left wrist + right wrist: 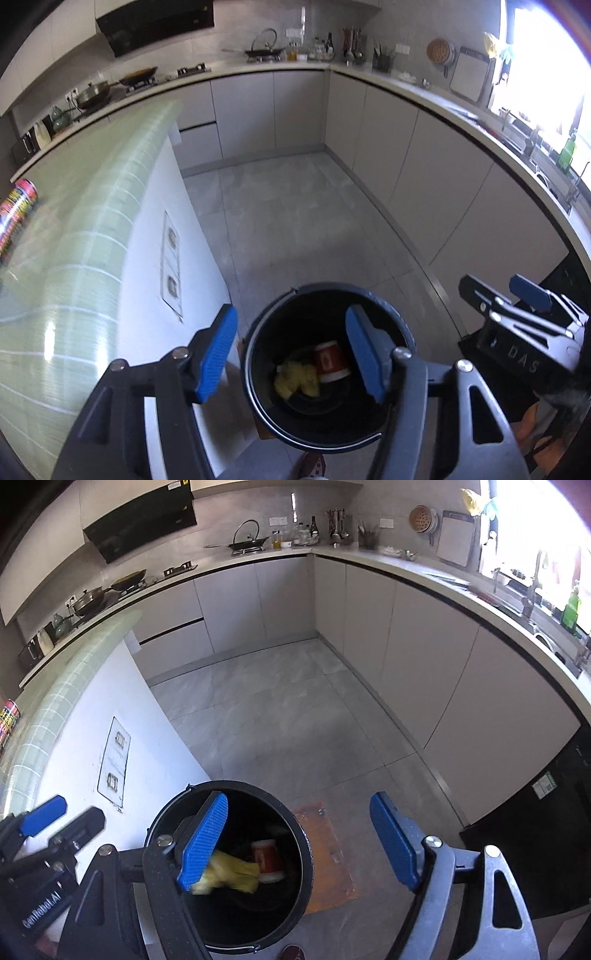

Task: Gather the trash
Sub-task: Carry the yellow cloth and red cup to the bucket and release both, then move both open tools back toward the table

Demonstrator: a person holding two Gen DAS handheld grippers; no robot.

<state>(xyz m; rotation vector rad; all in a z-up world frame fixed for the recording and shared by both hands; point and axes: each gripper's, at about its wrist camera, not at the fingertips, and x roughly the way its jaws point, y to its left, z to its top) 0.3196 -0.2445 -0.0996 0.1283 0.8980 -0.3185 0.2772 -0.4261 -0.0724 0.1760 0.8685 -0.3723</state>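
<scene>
Two grippers over one black bin, the landmark on the grey floor. Far left of bin: red printed can lying on the green tiled counter. Left gripper above bin mouth, jaws spread, holding nothing. Inside bin: crumpled yellow trash, red paper cup on its side just beside it. Right of bin: right gripper, fingers parted and empty, above an orange mat.
</scene>
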